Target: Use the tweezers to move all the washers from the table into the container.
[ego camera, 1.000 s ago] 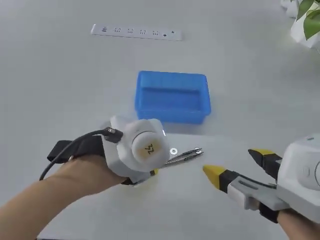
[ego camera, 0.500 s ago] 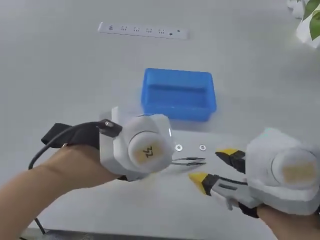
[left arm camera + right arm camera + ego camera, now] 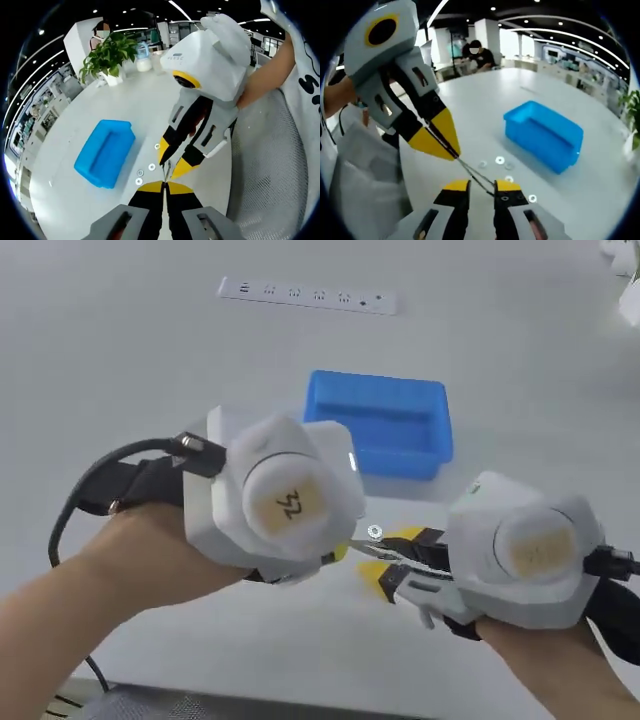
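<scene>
The job looks like it has hardly begun. Four washers lie flat on the white counter. They sit in a loose bunch just in front of the blue container, on the side where the person stands. As far as I can see, the container is bare inside, so I think no washer has gone in yet. The tweezers seem to be held up off the counter, a bit farther from the container than the washers are. The left gripper has its jaws squeezed tight on one end of the tweezers. The right gripper faces it from the other side. Its jaws are a little way apart, with the other thin end of the tweezers between them. I cannot tell if those jaws touch the tweezers. It looks to me as if the person is getting the tweezers ready, maybe so one gripper holds them and the other pinches them. All the real work is left. Each of the four washers must be picked up with the tweezers and dropped in the container. The washers are small and flat, so I guess they may slip.
</scene>
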A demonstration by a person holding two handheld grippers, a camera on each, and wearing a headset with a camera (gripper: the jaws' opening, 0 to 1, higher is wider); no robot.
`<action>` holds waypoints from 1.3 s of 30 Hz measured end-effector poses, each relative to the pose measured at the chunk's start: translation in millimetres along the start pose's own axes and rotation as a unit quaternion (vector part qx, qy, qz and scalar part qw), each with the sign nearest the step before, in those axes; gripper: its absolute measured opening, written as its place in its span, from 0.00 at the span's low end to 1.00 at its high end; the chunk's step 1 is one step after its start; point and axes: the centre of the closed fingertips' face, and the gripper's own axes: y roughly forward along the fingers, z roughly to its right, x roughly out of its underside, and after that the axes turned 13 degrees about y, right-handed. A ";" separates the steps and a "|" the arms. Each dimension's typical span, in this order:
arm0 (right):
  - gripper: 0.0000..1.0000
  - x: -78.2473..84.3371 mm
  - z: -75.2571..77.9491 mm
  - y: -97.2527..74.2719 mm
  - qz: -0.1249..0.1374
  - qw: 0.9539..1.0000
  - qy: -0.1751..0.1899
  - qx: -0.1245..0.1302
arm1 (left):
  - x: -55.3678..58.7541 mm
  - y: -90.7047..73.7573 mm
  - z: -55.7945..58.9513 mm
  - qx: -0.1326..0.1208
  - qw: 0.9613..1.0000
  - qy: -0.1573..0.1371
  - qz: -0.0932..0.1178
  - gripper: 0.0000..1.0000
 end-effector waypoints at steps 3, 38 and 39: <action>0.13 -5.5 -2.4 4.6 0.003 1.000 0.003 -0.012 | -2.6 -4.9 -3.5 -0.011 1.000 -0.001 0.006 0.00; 0.11 -35.3 -24.5 29.7 0.016 0.995 0.054 -0.087 | 10.1 -24.0 -31.1 -0.044 0.999 -0.018 -0.021 0.00; 0.11 -35.0 -25.5 29.5 0.014 0.995 0.054 -0.087 | 9.6 -24.8 -30.2 -0.043 0.999 -0.019 -0.022 0.00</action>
